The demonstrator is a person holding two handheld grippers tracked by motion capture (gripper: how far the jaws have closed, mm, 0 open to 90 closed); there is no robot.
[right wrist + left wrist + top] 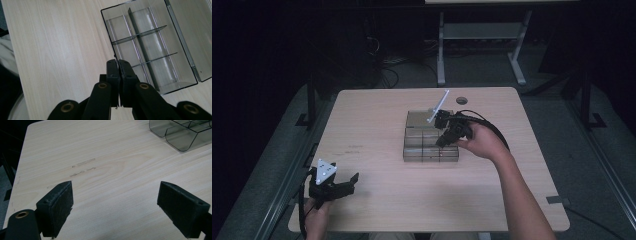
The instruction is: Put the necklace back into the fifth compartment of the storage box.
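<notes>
A clear smoky plastic organizer box [430, 154] with dividers stands mid-table; its compartments [140, 50] look empty, and a flat clear panel [190, 27] adjoins them. My right gripper [441, 143] hangs over the box, jaws shut together. Its tips [117, 62] sit over the box's left rim, and nothing shows between them. My left gripper [352, 183] rests low at the table's front left corner, far from the box. Its jaws stand wide open [115, 205] over bare wood, with a corner of the box [180, 135] ahead at the upper right.
The light wooden table [377, 125] has a round cable hole [461, 100] near its far edge. Faint scuff marks [83, 167] lie ahead of the left gripper. Behind the table stand the white legs of another desk [441, 50] on a dark floor.
</notes>
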